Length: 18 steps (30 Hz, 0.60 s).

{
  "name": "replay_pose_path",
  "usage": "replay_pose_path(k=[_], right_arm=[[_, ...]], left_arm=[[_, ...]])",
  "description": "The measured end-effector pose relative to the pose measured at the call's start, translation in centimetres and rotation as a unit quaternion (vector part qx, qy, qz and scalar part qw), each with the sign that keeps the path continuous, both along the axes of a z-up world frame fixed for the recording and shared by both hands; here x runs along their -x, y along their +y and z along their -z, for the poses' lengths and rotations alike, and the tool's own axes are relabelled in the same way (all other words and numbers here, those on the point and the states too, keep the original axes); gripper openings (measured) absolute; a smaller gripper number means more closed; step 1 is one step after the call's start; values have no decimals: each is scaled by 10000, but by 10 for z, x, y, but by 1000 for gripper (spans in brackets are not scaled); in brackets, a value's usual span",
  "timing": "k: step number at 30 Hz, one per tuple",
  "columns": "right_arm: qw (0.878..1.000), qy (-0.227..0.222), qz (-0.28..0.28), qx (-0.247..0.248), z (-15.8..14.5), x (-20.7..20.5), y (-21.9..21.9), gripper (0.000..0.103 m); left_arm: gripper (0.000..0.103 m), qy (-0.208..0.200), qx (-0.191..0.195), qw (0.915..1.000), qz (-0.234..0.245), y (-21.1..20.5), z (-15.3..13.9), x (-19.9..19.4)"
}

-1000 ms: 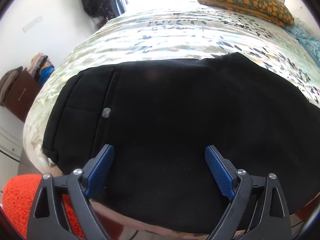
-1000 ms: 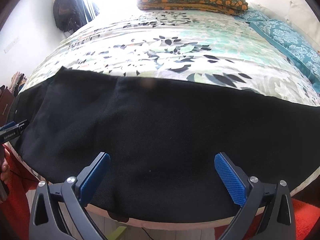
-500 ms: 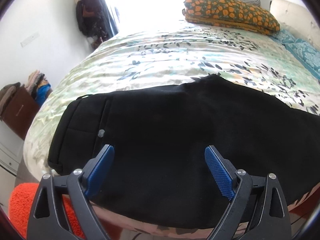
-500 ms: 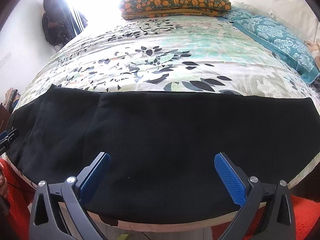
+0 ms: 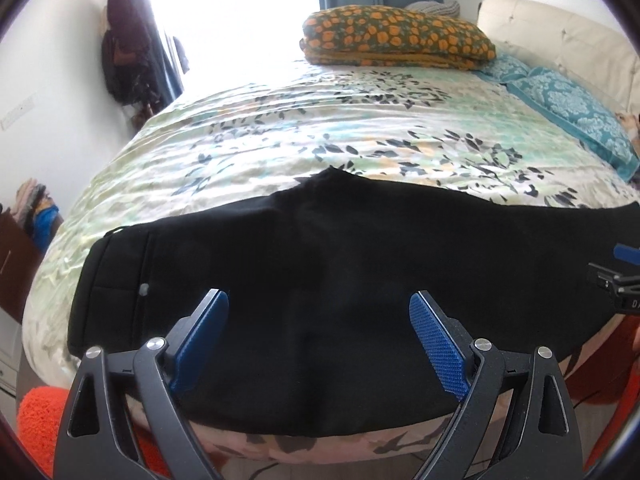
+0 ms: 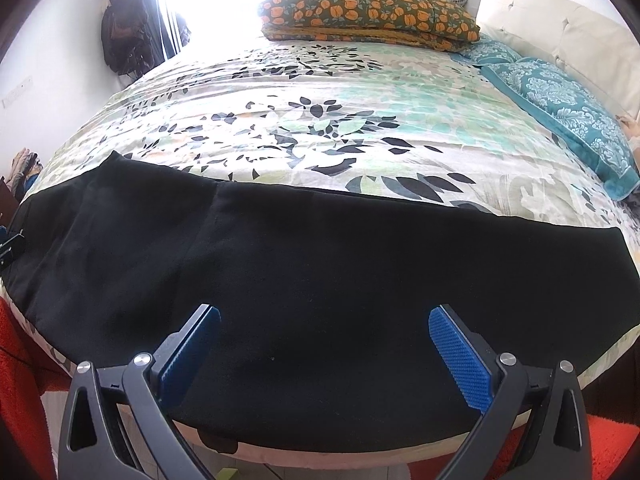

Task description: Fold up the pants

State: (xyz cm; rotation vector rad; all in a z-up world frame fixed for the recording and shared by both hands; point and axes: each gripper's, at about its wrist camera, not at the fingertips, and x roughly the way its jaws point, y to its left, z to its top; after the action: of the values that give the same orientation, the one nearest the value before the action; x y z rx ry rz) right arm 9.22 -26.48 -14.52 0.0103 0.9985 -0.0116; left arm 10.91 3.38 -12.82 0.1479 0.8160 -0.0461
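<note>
Black pants (image 5: 320,264) lie flat along the near edge of the bed, legs folded onto each other, waistband with a button (image 5: 143,289) at the left. They also show in the right wrist view (image 6: 320,280), reaching right to the hem. My left gripper (image 5: 318,326) is open and empty, raised above the waist end. My right gripper (image 6: 324,344) is open and empty above the leg part. The right gripper also shows at the right edge of the left wrist view (image 5: 620,276).
The bed (image 6: 320,120) has a floral cover. A folded orange-flowered blanket (image 6: 368,12) lies at the far end. Teal pillows (image 6: 568,112) and a cream headboard (image 6: 560,28) are at the right. An orange rug (image 5: 40,412) lies on the floor. Bags (image 5: 124,60) hang on the left wall.
Both grippers have pulled back and up from the pants, so more of the bed and the whole garment show. The pants lie still.
</note>
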Motion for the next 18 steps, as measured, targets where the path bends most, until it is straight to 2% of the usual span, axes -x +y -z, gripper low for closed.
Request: replay_pose_path(k=[2,5,7,10,13,18], right_arm=[[10000,-22,-7,20,-1,0,1,103],[10000,-63,-33,46,-2,0,1,103],[10000,-5,-32,-4,0,0,-1,103],[9998,118,64,-129,4,-1,-7,103],[9994,-28,235,-257,-2,1,-18,103],[9961,-118,714,-512,-8,2,-48,103]], left_arm=[[94,177,-70,9998,88,-4,9,-3],[94,779,-125,9969,43,-4,35,-14],[94,1051,21,9944,-80,2,47,-17],[93,999,102,9947,-222,5,40,-16],[93,790,255,9962,-268,6,24,-11],[93,561,436,9975,22,-15,2,-8]])
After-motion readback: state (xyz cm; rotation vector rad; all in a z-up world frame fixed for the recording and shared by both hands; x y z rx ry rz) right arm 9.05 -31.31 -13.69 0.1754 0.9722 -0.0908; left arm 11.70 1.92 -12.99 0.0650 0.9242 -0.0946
